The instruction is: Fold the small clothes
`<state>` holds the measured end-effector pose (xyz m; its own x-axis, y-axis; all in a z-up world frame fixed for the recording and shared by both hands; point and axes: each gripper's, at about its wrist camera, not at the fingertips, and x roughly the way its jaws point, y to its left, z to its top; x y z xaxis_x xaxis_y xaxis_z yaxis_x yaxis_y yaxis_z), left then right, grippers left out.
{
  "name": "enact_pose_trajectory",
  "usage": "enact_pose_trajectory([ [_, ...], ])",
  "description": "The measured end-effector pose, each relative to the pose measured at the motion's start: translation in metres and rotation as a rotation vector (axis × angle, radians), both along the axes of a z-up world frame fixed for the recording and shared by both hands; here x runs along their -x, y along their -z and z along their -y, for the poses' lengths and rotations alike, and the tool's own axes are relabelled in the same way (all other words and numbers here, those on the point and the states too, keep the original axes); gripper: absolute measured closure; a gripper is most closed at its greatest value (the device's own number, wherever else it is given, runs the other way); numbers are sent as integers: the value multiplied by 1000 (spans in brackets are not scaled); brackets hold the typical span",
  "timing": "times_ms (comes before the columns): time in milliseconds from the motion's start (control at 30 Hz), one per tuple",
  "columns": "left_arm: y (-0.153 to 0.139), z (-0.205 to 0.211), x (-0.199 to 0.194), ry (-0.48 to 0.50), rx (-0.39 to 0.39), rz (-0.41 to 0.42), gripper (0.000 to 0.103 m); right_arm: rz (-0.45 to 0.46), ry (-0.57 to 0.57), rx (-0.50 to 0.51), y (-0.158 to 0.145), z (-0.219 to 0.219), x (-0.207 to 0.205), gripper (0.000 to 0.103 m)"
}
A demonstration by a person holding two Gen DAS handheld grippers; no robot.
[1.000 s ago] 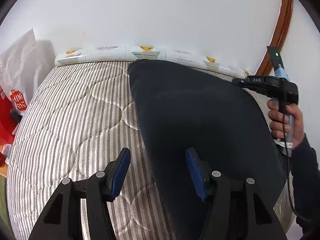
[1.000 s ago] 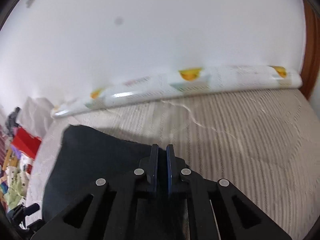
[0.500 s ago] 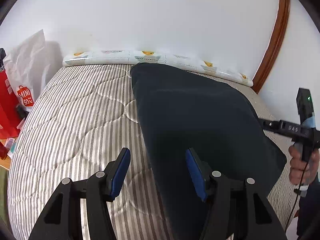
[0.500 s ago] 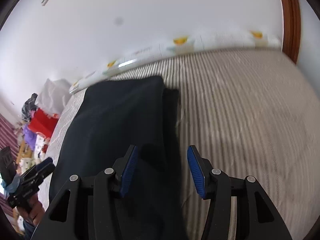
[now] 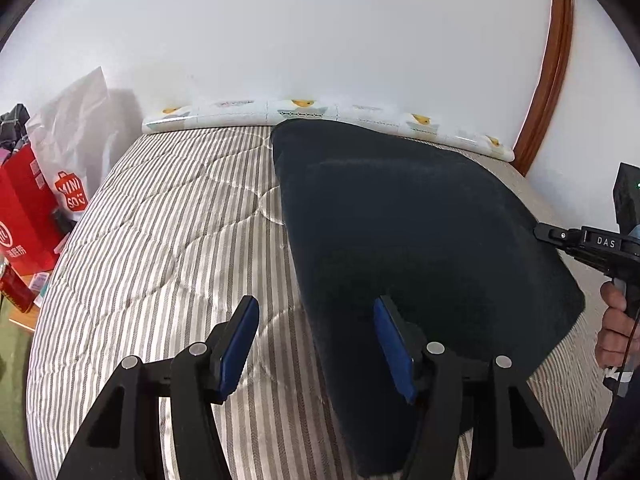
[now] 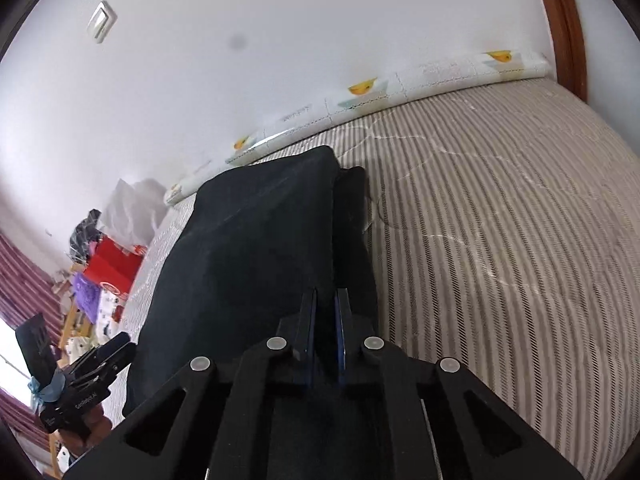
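**Left tool spread wide, right tool pinched on the dark garment**

Left wrist view: the left tool stands spread wide, its blue pads far apart and gripping nothing. One finger hangs over the striped bed; the other sits above the near left edge of the dark garment. The garment lies flat on the bed as a broad folded panel, its far corner reaching the patterned bolster that runs along the white wall. At the right edge of the view the right tool meets the garment's right border, held by the person's hand. Left of the bed stand a white shopping bag and a red box. A brown door frame curves up at the right.

Right wrist view: the right tool is drawn narrow, its two fingers nearly together with the garment's edge between them, so it grips the cloth. The garment runs away from the tool toward the bolster, with a second layer showing along its right side. Bare striped bed lies to the right. At lower left the left tool hangs apart from the cloth. A light switch sits high on the wall.
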<state>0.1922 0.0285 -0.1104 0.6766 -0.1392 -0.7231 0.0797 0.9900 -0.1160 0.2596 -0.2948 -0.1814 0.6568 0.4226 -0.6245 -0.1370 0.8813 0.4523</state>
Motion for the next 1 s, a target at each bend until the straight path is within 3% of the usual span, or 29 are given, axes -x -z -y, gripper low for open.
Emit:
enact_pose_trajectory([
  [133,-1,1,10,35,60,-12,46,41,48,66,-16,-4,17,90],
  [233,-5,7,17,95,135,-22,43,70,-19,126,-26,-29,28,83],
  [300,-4,18,22,82,54,1,42,92,-65,171,-26,-50,34,73],
  [433,11,27,24,66,-27,-43,39,97,-84,305,-9,-75,45,73],
  [533,14,25,33,67,-55,-28,35,103,-57,370,2,-71,56,73],
  [800,15,21,44,50,-40,-22,35,107,-42,365,6,-52,80,73],
  [1000,18,21,61,77,-63,-14,35,121,-26,421,16,-51,98,71],
])
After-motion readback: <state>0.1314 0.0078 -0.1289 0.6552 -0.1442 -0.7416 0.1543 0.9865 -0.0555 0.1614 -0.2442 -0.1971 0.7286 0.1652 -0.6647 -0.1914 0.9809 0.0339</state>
